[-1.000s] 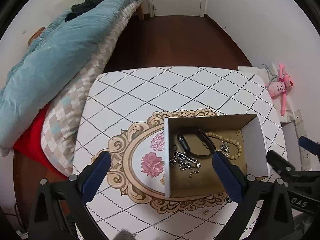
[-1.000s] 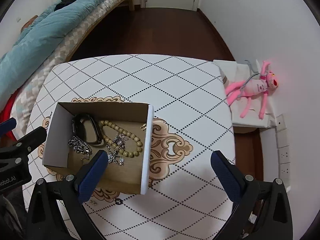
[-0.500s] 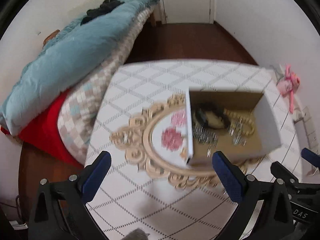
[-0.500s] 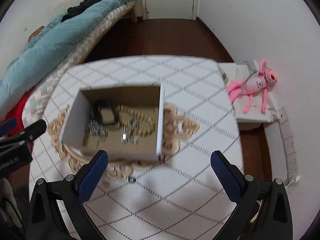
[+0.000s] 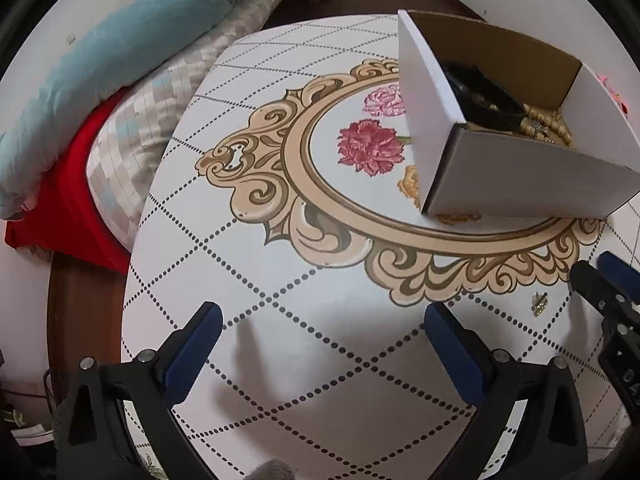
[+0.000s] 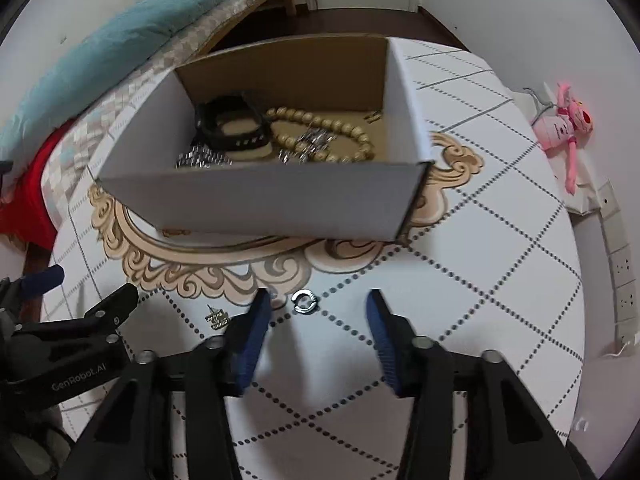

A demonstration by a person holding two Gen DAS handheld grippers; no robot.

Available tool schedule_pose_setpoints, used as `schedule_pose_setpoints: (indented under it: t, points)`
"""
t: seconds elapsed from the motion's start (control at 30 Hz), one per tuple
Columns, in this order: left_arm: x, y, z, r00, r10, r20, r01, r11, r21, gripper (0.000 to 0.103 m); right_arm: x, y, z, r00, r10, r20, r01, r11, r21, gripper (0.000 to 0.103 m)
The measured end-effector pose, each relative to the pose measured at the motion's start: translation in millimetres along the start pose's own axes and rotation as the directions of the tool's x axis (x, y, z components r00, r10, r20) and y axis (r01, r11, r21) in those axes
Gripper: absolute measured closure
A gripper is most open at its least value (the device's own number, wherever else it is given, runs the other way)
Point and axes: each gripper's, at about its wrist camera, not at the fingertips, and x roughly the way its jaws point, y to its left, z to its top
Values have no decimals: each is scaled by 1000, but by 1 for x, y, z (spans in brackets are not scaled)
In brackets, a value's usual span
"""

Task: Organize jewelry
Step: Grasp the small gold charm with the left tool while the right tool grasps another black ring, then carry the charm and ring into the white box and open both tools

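An open cardboard box (image 6: pixel 260 200) stands on the patterned table (image 6: pixel 480 280). It holds a black band (image 6: pixel 232 126), a bead bracelet (image 6: pixel 340 128) and a silver chain (image 6: pixel 200 158). A small silver ring (image 6: pixel 305 302) lies on the table in front of the box. My right gripper (image 6: pixel 318 304) hangs low over it, jaws closing, with the ring between the fingertips and untouched. A small earring (image 6: pixel 217 317) lies just left of its left finger; it also shows as the earring (image 5: pixel 538 304). My left gripper (image 5: pixel 322 314) is open over bare table, left of the box (image 5: pixel 500 176).
A bed with a teal duvet (image 5: pixel 120 40) and red sheet (image 5: pixel 60 208) runs along the table's left edge. A pink plush toy (image 6: pixel 564 124) lies on a white shelf to the right, with wall sockets (image 6: pixel 624 268) below it.
Both grippers dropped toward the table's near part, so the box now sits farther ahead. The right jaws narrowed. The ring and earring came into view.
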Motion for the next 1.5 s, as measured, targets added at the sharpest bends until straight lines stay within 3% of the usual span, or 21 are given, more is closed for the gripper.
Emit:
schedule_pose_setpoints:
  t: [0.03, 0.1, 0.3, 0.53, 0.6, 0.73, 0.8, 0.87, 0.97, 1.1, 1.33, 1.5]
  points:
    - [0, 0, 0, 1000, 0, -1, 0, 1000, 0, 0, 0, 3, -1, 1000, -21, 9, 21, 1000, -14, 67]
    - [-1, 0, 0, 1000, -13, -1, 13, 1000, 1, 0, 0, 10, -3, 999, -40, 20, 41, 998, -39, 90]
    - [-17, -13, -2, 997, -74, 29, 74, 997, 7, 0, -9, -3, -7, 999, -18, 36, 18, 1000, 6, 90]
    - [-32, -53, -10, 972, -231, 42, 229, 972, 42, 1, -32, -54, -18, 998, -23, 57, 15, 991, 135, 90]
    - [-32, -67, -11, 969, -242, 41, 239, 968, 74, 8, -35, -65, -25, 998, -39, 56, 31, 988, 151, 90]
    - [-26, -85, -13, 969, -246, 19, 243, 963, 113, 43, -35, -83, -36, 998, -51, 44, 42, 981, 187, 90]
    - [-29, -94, -14, 971, -236, 39, 229, 964, 135, 49, -35, -89, -40, 998, -55, 39, 46, 980, 196, 90]
    - [-34, -98, -14, 969, -240, 50, 231, 963, 141, 68, -35, -91, -41, 998, -56, 40, 47, 978, 201, 90]
    - [-34, -103, -10, 968, -243, 55, 232, 959, 161, 84, -34, -94, -42, 998, -53, 40, 44, 978, 205, 90]
    - [-33, -102, -8, 968, -245, 61, 232, 957, 173, 93, -34, -92, -41, 998, -51, 45, 41, 978, 205, 90]
    - [-33, -97, -7, 965, -255, 69, 239, 955, 177, 97, -38, -90, -39, 998, -42, 52, 31, 979, 204, 90]
    - [-59, -89, -5, 951, -294, 98, 273, 945, 181, 97, -54, -83, -33, 996, -20, 86, 2, 980, 198, 90]
